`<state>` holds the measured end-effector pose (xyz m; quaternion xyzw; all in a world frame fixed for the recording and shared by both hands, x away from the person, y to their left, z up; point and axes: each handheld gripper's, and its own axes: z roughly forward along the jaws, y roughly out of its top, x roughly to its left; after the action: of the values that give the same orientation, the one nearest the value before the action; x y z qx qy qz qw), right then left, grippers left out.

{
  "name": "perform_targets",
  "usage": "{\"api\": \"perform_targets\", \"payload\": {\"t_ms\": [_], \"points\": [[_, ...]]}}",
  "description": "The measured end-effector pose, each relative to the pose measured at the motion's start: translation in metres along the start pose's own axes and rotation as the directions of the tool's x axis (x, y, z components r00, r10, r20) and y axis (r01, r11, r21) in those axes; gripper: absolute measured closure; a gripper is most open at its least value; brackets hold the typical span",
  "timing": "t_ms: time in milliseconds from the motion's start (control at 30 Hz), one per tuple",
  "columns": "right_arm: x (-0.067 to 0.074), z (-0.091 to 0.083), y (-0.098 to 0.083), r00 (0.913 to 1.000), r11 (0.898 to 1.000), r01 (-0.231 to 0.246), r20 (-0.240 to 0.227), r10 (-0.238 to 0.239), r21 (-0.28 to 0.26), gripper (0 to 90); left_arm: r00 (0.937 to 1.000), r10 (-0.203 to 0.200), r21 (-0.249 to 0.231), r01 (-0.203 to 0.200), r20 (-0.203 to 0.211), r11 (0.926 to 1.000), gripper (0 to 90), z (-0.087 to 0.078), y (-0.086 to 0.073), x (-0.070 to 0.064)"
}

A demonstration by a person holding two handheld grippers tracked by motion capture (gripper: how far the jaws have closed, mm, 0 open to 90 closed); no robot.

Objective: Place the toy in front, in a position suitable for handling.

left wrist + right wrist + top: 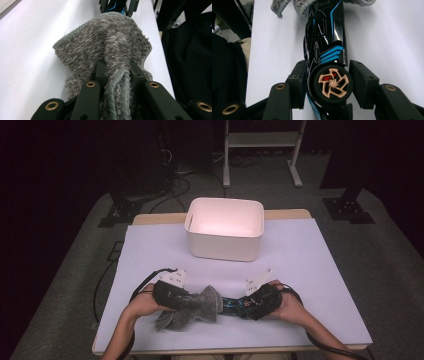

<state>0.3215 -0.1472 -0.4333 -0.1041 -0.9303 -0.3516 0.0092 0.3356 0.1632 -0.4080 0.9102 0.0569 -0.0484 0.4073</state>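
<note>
Right, near edge first: both forearms come in from the bottom, hands w/ grippers low over the white sheet [310, 270] that covers the table.

Left gripper [192, 301] is clamped tight on a grey fuzzy cloth [197, 307]; in the left gripper view the jaws pinch a bunched fold of it [117, 82], rest of the cloth fanning out ahead on the sheet.

Right gripper [239, 304] has a black toy car [231, 305] w/ blue stripes between its jaws. In the right gripper view the car [325, 37] lies on its side, tan-spoked wheel [333, 83] facing the camera, left pad against the body, right pad just beside the wheel w/ a sliver of gap. Loose at best; can't tell if it presses.

Car's nose meets the cloth at near centre.

Farther off, centre: white plastic bin [224, 227] sits on the sheet, well apart from the hands.

Beyond: wooden table edge [155, 218], grey carpet [380, 265], cables on the floor far left, white frame legs [260, 150] at the back, dark room.
</note>
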Motion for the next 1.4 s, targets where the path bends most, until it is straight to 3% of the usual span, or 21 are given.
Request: {"api": "perform_targets", "payload": {"t_ms": [133, 300, 600, 800, 933, 1167, 1400], "points": [[0.0, -0.003, 0.006, 0.9998, 0.999, 0.017, -0.009, -0.016, 0.031, 45.9, 0.9999, 0.009, 0.015, -0.009, 0.012, 0.9998, 74.8, 0.007, 0.003, 0.001], [0.0, -0.007, 0.016, 0.999, 0.999, 0.015, -0.042, -0.013, 0.031, 43.6, 0.9998, 0.008, 0.006, -0.008, 0.017, 1.0, 74.9, 0.011, 0.004, 0.002], [0.005, 0.017, 0.042, 0.9975, 0.99, 0.068, -0.027, -0.065, 0.12, 47.2, 0.9997, 0.006, -0.003, -0.006, 0.024, 1.0, 74.8, 0.014, 0.005, 0.003], [0.006, 0.03, 0.052, 0.9962, 0.976, 0.087, -0.012, -0.086, 0.201, 52.4, 0.9997, 0.008, -0.024, -0.007, 0.025, 0.9997, 74.8, 0.014, 0.006, 0.005], [0.003, 0.027, 0.051, 0.9974, 0.979, 0.072, -0.007, -0.072, 0.19, 53.8, 0.9996, 0.013, -0.034, -0.013, 0.023, 0.9994, 74.9, 0.012, 0.005, 0.006], [0.003, 0.021, 0.048, 0.9974, 0.988, 0.072, -0.001, -0.073, 0.136, 54.8, 0.9995, -0.026, -0.049, 0.027, 0.015, 0.9984, 74.8, 0.007, -0.007, 0.009], [0.005, 0.016, 0.049, 0.9968, 0.996, 0.074, 0.025, -0.076, 0.05, 55.2, 0.9995, 0.029, -0.065, -0.029, -0.014, 0.9974, 75.0, -0.007, 0.019, 0.008]]}}
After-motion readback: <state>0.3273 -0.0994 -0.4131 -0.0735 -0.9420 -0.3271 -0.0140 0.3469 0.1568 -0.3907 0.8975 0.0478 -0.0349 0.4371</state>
